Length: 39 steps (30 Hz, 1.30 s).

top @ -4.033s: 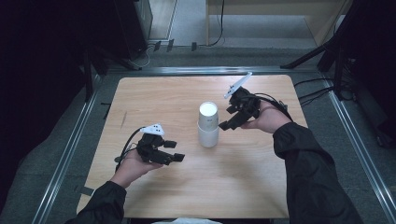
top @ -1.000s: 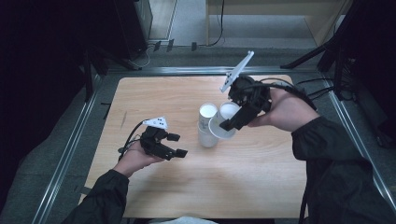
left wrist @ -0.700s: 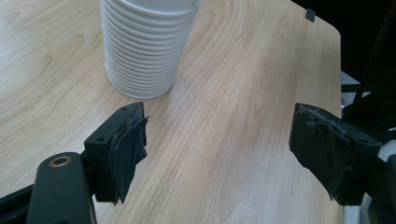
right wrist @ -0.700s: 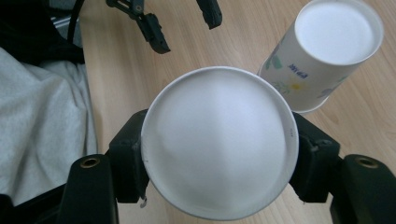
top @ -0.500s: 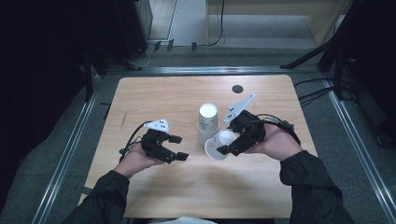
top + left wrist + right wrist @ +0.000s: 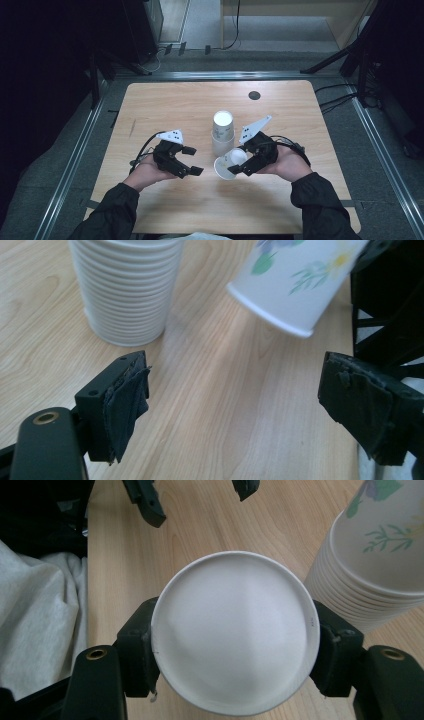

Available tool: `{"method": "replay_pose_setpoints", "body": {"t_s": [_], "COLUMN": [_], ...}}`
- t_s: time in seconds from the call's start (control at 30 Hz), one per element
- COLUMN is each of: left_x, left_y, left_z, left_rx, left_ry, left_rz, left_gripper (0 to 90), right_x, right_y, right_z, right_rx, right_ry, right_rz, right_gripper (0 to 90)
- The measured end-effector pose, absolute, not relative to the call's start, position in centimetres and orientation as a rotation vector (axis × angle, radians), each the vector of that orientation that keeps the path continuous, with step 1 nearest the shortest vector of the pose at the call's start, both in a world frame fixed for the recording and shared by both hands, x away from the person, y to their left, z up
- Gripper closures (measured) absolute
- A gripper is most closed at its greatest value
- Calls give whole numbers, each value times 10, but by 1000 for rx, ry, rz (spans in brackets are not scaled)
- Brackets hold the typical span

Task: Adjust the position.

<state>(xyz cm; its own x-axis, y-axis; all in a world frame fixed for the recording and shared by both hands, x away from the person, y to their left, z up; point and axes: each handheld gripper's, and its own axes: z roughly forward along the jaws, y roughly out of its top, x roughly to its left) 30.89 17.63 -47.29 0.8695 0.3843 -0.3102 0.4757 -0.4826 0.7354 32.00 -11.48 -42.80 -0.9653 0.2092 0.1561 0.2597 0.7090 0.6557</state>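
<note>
My right tongs (image 6: 239,169) clamp a single paper cup (image 6: 228,163), tilted low over the worktop (image 6: 165,105) just beside the upside-down cup stack (image 6: 222,131), so it's clear to hand over. My left tongs (image 6: 191,160), just opening, wait empty nearby

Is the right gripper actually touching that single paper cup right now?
Touching. In the right gripper view, the right gripper has one black jaw pressed against each side of the paper cup, with no gap showing.
</note>
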Motion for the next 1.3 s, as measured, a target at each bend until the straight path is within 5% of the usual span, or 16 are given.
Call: {"method": "replay_pose_setpoints", "body": {"t_s": [1.3], "left_x": [293], "left_y": [147], "left_z": [-478], "left_rx": [2174], "left_ry": [398], "left_rz": [-183], "left_gripper": [167], "right_x": [314], "right_y": [-85], "right_z": [-446], "right_rx": [-321], "right_ry": [-2564], "right_rz": [-1311], "right_gripper": [345]}}
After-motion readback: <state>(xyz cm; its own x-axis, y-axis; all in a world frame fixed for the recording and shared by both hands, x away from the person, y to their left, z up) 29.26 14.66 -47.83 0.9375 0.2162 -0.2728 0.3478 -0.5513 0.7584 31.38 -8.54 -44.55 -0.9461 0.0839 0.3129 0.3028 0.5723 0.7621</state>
